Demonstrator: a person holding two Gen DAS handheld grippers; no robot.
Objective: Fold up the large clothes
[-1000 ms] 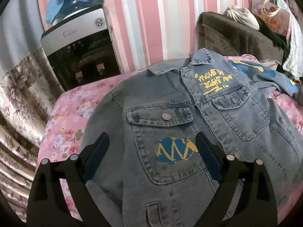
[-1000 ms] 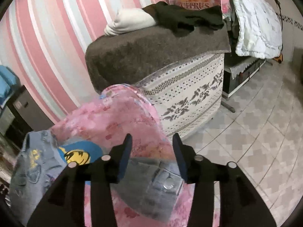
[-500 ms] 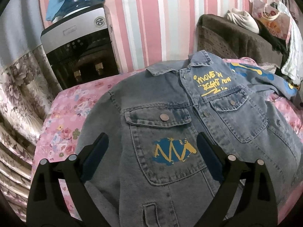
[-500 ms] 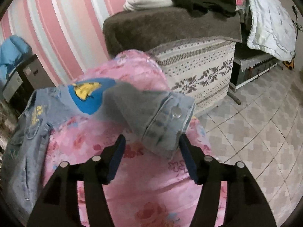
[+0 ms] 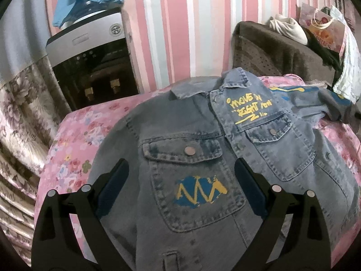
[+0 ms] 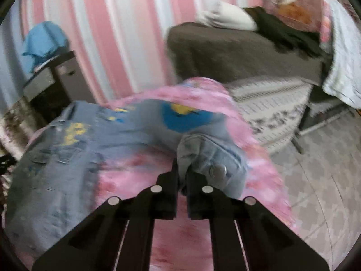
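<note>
Now | denim jacket (image 5: pixel 203 158) front-up on pink floral bedspread (image 5: pixel 74 144) | left gripper (image 5: pixel 180 189) spread wide above jacket's chest pocket | right gripper (image 6: pixel 181 176) just clamped onto jacket's sleeve cuff (image 6: pixel 216 164)

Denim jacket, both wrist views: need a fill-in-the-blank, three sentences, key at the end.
1. The right gripper is shut on the jacket's ____.
2. The left gripper hangs over the jacket with its jaws ____.
3. The jacket lies on a ____ floral cover.

Missing words: cuff; open; pink
</note>
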